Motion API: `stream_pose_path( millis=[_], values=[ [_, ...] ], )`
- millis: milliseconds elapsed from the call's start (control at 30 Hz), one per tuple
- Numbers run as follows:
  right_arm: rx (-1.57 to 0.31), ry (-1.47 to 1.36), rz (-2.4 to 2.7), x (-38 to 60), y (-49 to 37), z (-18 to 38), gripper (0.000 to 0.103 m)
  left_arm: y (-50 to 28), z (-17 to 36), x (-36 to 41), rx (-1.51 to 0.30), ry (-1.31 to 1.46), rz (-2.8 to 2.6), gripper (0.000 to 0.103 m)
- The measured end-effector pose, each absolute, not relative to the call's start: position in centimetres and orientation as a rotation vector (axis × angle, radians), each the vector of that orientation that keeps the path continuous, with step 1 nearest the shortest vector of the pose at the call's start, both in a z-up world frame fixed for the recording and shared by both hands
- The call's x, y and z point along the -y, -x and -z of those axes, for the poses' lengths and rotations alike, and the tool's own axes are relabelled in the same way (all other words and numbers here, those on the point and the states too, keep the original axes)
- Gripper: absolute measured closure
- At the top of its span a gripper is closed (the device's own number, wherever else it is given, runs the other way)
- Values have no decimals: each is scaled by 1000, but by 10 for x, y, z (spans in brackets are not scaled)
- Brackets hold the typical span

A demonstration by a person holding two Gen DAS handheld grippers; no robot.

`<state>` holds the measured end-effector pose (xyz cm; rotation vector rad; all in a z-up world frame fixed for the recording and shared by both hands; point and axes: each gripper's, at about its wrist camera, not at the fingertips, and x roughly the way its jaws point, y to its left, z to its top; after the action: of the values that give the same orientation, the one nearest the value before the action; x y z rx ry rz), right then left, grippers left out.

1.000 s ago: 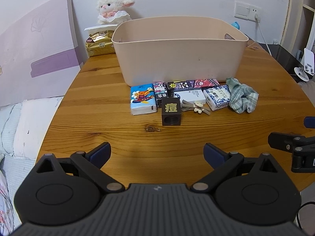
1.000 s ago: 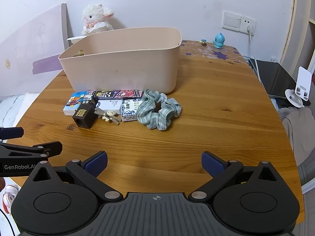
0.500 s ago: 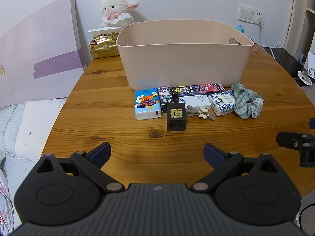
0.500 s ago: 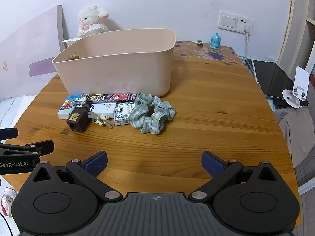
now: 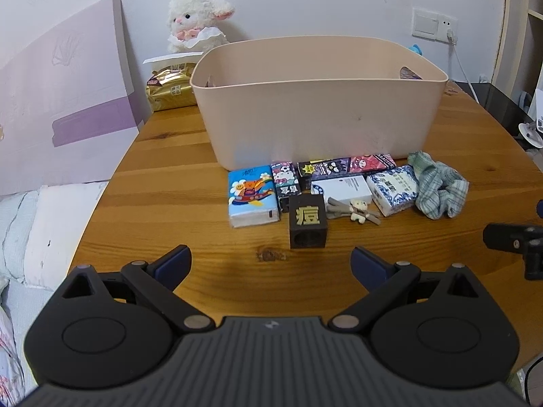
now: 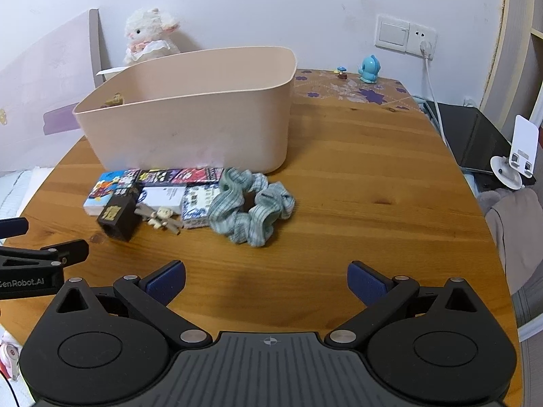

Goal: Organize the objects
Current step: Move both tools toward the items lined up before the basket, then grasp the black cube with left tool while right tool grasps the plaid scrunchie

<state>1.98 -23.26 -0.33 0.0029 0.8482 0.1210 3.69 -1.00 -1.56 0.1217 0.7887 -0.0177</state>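
Observation:
A beige plastic bin (image 5: 319,115) stands on the round wooden table (image 5: 169,203). In front of it lie a blue tissue pack (image 5: 253,196), small printed boxes (image 5: 346,166), a white box (image 5: 341,188), a blue-white tissue pack (image 5: 393,188), a black cube with a gold character (image 5: 307,225), a small bear charm (image 5: 358,208) and a green checked scrunchie (image 6: 251,210). My left gripper (image 5: 271,266) is open and empty, short of the cube. My right gripper (image 6: 266,281) is open and empty, short of the scrunchie.
A plush lamb (image 5: 195,20) and a gold snack bag (image 5: 171,90) sit behind the bin. A purple-white board (image 5: 61,101) leans at the left. A blue figurine (image 6: 370,69), wall socket with cable (image 6: 422,42) and black device (image 6: 475,139) are at the right.
Both grippers have moved forward a little toward the row of objects, which now look larger. Both stay open. No object has moved.

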Motion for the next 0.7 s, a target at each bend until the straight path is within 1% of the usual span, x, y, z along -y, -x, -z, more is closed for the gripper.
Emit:
stream_pose_path(
  millis=[267, 333, 400, 433, 500, 600, 667, 700],
  values=[
    [-851, -4, -161, 238, -52, 18, 8, -65, 32, 15, -790, -140, 33, 5],
    [-846, -5, -183, 237, -59, 21, 8, -73, 38, 16, -797, -139, 39, 10],
    [-841, 4, -196, 233, -66, 24, 9, -80, 44, 18, -812, -134, 39, 12],
    [-840, 10, -199, 231, -70, 26, 10, -83, 47, 18, -819, -131, 40, 15],
    [-845, 18, -204, 225, -78, 31, 14, -89, 53, 18, -837, -122, 42, 18],
    [-862, 28, -202, 220, -86, 39, 22, -95, 60, 18, -860, -107, 43, 26],
    [-873, 28, -202, 218, -89, 44, 32, -97, 62, 15, -859, -85, 51, 27],
    [-876, 24, -205, 217, -90, 47, 35, -98, 63, 14, -860, -75, 56, 29]
  ],
)
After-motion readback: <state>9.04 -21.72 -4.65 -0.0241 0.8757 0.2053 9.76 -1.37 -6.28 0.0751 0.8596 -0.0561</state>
